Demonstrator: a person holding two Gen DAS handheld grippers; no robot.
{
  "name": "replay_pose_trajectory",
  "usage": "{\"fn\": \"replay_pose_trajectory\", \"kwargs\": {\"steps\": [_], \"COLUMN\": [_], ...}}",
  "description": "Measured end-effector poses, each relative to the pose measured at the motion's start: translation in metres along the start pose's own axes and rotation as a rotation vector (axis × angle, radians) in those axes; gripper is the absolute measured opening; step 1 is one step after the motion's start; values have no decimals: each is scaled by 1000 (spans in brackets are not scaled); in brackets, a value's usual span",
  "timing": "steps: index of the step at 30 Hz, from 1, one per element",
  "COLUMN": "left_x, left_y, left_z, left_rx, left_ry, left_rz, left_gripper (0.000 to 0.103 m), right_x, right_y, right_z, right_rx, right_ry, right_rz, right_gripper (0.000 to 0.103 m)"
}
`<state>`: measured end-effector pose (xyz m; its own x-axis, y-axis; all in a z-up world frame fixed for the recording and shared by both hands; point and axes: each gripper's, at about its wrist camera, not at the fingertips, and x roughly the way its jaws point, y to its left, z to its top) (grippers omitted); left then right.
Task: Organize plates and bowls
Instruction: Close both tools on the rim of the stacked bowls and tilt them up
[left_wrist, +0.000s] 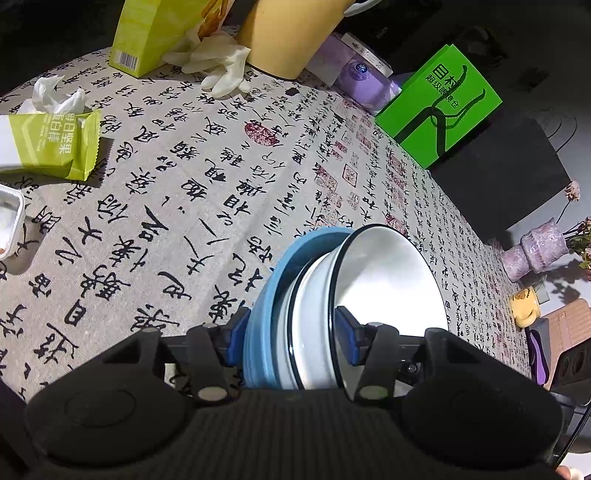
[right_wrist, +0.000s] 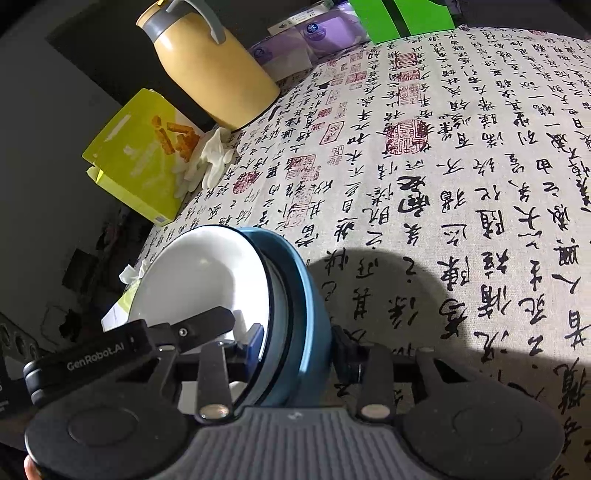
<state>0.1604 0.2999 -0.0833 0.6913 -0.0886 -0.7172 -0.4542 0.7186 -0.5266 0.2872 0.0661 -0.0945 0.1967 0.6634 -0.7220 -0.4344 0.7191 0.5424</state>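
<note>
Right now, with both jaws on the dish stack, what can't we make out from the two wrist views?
- Stack's lower edge: both views, hidden behind the gripper bodies, so whether it touches the tablecloth is unclear.
- Dishes between the white bowl and blue plate: only rims show; count unclear.
- Left gripper: in the right view only a black arm reaching over the bowl shows.
- Yellow jug: top cut off in the left view.

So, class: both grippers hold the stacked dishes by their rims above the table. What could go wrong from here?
1. The white bowl merely nests in the blue dish; tilted like this, it may slide out.
2. The left gripper and right gripper pinch only the rim edges, so uneven pulling might loosen the grip.
3. A swing could strike the yellow jug.
</note>
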Motion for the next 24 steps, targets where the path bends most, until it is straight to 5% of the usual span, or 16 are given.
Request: {"fn": "replay_pose_trajectory", "kwargs": {"steps": [24], "left_x": [-11], "left_y": [-25], "left_z": [-7], "left_rx": [31], "left_ry": [-27], "left_rz": [-11], "left_gripper": [49], "right_x": [-25], "right_y": [-7], "right_z": [-3], "right_rx": [4], "right_ry": [-42], "right_rz": [14], "right_gripper": [38]}}
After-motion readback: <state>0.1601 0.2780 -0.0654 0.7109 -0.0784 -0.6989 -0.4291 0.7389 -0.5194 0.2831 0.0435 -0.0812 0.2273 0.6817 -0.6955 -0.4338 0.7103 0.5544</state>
